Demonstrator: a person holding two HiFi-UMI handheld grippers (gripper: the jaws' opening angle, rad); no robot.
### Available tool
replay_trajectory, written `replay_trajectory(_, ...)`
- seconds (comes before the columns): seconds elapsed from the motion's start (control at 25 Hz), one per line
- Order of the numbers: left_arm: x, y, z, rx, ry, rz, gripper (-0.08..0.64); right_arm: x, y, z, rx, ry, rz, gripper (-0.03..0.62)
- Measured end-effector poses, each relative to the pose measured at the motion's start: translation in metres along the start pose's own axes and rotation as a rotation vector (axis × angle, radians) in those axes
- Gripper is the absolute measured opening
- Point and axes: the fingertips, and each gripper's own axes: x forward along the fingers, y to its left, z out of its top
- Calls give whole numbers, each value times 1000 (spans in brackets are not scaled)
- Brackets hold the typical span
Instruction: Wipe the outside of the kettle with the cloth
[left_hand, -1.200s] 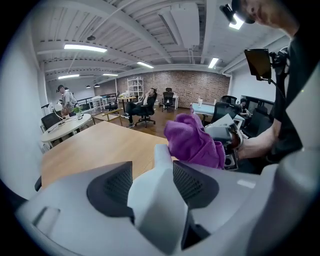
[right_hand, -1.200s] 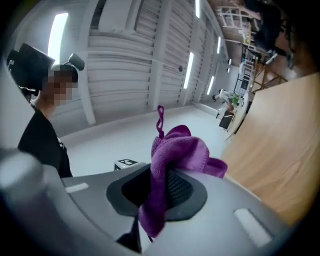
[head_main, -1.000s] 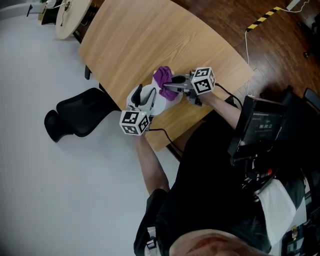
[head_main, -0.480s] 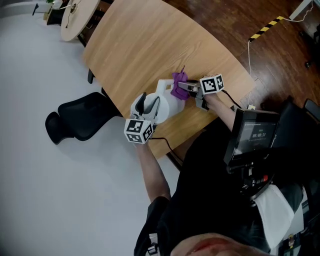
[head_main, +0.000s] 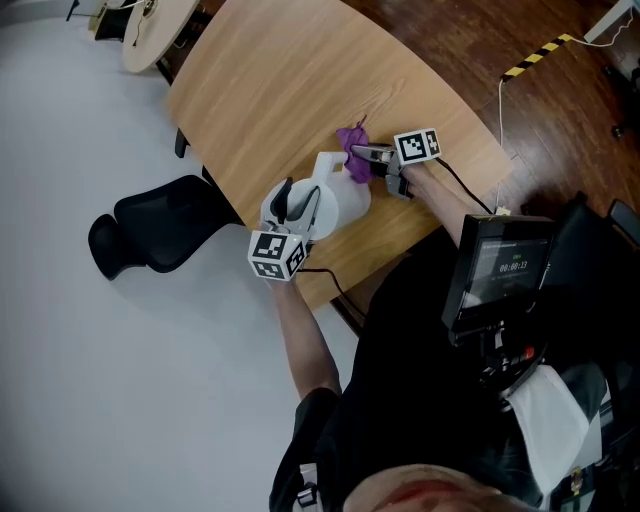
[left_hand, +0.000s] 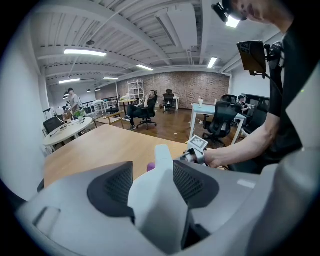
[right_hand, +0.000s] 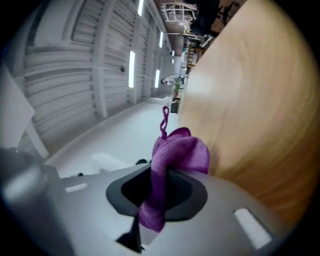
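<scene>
Kettle (head_main: 338, 200), white, stands near the wooden table's (head_main: 270, 80) front edge, its handle (left_hand: 159, 200) clamped in the left gripper (head_main: 293, 205). Right gripper (head_main: 368, 157) pinches a purple cloth (head_main: 351, 140) just beside it. Grey floor (head_main: 90, 380) lies alongside, and a brick wall (left_hand: 185, 85) closes the office's far end.

The kettle (head_main: 340, 200) is white. The cloth (head_main: 350, 138) is purple. The table (head_main: 280, 90) is light brown wood. The office chair (head_main: 165, 225) is black. The tape (head_main: 545, 52) on the dark brown floor (head_main: 470, 35) has yellow and black stripes.

Kettle (head_main: 340, 203): on the table (head_main: 280, 90), near its edge.
Cloth (head_main: 351, 140): just beyond the kettle.
Chair (head_main: 160, 225): left of the kettle.
</scene>
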Motion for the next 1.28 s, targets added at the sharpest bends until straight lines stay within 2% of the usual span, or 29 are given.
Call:
replay_trajectory(0.08, 1, 1, 0, 1, -7, 5, 149, -8, -43, -23, 4, 97, -196, 60)
replay_trajectory(0.16, -2, 2, -1, 1, -7, 4, 149, -9, -41, -43, -7, 174, -266, 60)
replay_trajectory(0.24, -5, 3, -1, -1, -4, -3, 149, -7, -12, -52, 23, 179, -227, 61)
replay_trajectory(0.32, -5, 3, -5, -5, 0, -9, 149, -3, 13, -57, 119, 135, -105, 61)
replay_trajectory(0.4, -3, 2, -10, -9, 7, -18, 149, 1, 9, -67, 225, 105, -30, 61)
replay_trajectory(0.44, -3, 3, -12, -5, 10, -32, 147, 3, -3, -75, 261, 104, -38, 60)
replay_trajectory(0.52, -3, 3, -13, 39, 12, -107, 146, 1, -29, -91, 296, 111, -110, 58)
replay_trajectory(0.6, -6, 3, -16, 119, 11, -247, 146, -1, -46, -117, 307, 143, -184, 58)
replay_trajectory(0.68, -8, 7, -20, 163, 33, -381, 156, 2, -57, -152, 331, 214, -214, 58)
replay_trajectory(0.72, -7, 12, -19, 161, 49, -408, 161, 4, -58, -163, 333, 246, -216, 58)
replay_trajectory(0.76, -5, 19, -16, 143, 60, -387, 160, 4, -54, -165, 311, 263, -215, 58)
replay_trajectory(0.8, -3, 30, -11, 112, 60, -319, 149, 2, -44, -155, 258, 259, -209, 60)
replay_trajectory(0.88, -9, 50, 3, -5, 19, -114, 109, -10, 0, -106, 81, 174, -144, 60)
replay_trajectory(0.96, -23, 58, 2, -136, -6, 56, 112, -19, 76, -46, -111, 44, 38, 60)
replay_trajectory(1.04, -32, 54, -17, -220, 21, 164, 143, -18, 147, -9, -217, -25, 258, 60)
replay_trajectory(1.12, -32, 45, -38, -282, 46, 223, 152, -10, 176, 4, -241, -13, 379, 60)
replay_trajectory(1.2, -29, 40, -45, -314, 42, 258, 173, 0, 166, 1, -195, 62, 405, 61)
replay_trajectory(1.28, -29, 37, -43, -312, 35, 263, 172, 5, 138, -5, -120, 127, 397, 60)
